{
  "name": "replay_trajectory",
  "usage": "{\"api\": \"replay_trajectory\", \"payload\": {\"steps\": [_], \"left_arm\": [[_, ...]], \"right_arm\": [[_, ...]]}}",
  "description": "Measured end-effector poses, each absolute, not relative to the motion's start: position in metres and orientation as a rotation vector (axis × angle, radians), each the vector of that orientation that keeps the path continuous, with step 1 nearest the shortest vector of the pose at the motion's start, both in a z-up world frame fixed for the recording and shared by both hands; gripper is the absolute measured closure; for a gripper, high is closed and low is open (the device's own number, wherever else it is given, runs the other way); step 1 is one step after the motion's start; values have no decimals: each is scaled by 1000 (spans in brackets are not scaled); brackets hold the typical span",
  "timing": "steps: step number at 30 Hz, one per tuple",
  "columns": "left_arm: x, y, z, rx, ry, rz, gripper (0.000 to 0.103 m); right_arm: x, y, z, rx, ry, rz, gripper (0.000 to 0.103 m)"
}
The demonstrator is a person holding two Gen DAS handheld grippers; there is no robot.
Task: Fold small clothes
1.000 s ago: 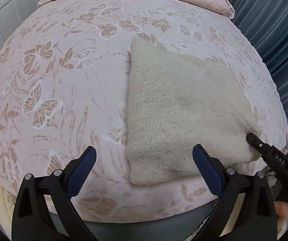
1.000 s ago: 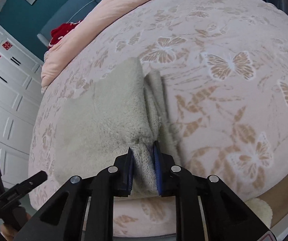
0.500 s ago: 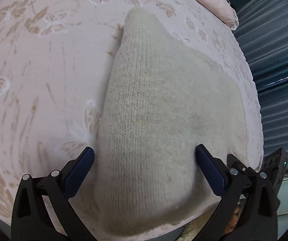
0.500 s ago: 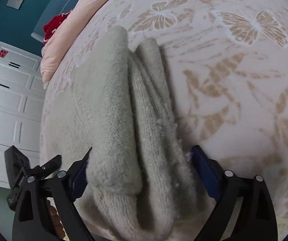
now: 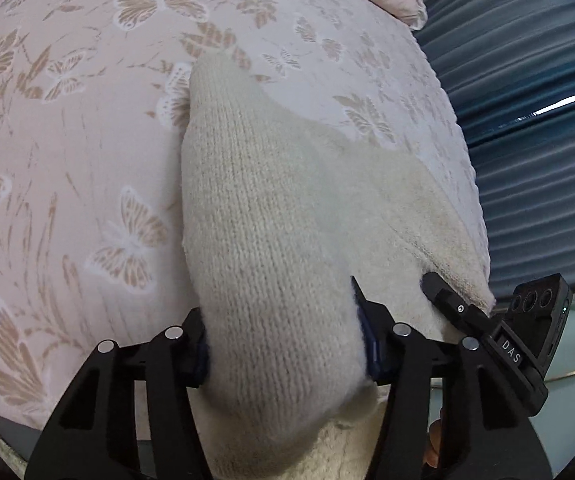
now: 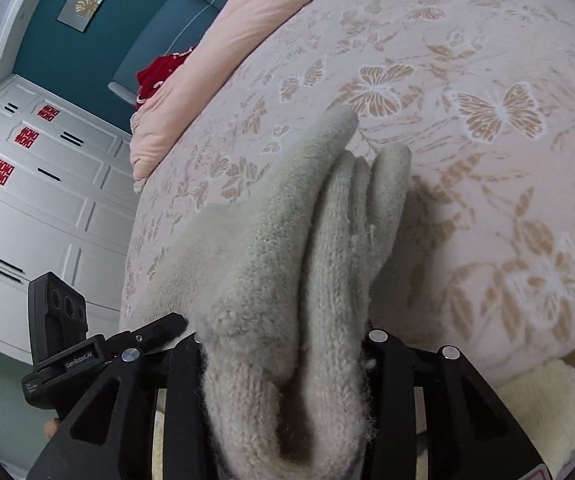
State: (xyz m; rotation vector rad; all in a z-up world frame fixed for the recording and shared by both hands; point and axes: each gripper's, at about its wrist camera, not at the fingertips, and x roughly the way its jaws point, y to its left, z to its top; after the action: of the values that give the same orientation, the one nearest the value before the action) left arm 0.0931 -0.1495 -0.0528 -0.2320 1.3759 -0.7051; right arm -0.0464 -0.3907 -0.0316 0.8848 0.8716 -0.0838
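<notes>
A folded cream knit garment [image 5: 279,216] lies on the pink butterfly bedspread [image 5: 67,152] near its front edge. My left gripper [image 5: 283,344] is shut on the garment's near left end, which bulges between the blue pads. The garment also shows in the right wrist view [image 6: 287,248], with several stacked layers. My right gripper [image 6: 283,356] is shut on the near right end of those layers. Each gripper's body shows at the edge of the other's view. The near ends of the garment are lifted off the bed.
A pink quilt [image 6: 215,60] lies at the head of the bed with a red item [image 6: 159,76] beside it. White wardrobe doors [image 6: 27,200] stand on the left, blue curtains [image 5: 527,140] on the right. A cream fluffy rug [image 6: 539,400] lies below the bed edge.
Both grippers were open around the garment's near ends half a second ago. Now both have closed on it and raised those ends.
</notes>
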Motion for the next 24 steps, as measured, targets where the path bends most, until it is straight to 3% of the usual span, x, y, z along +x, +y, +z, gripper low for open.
{"api": "replay_trajectory", "payload": {"steps": [10,19,24], "left_arm": [[29,-138,53,-259,1203,-927,50],[1,-73,202,-277,769,-1010,50],[-2,-8,258,-270,554,-985,48]], "right_arm": [[-127,-370,93,732,663,-94,68],[-132,-311,224,525,334,50,67],[-108,-264,263,454,220,172,66]]}}
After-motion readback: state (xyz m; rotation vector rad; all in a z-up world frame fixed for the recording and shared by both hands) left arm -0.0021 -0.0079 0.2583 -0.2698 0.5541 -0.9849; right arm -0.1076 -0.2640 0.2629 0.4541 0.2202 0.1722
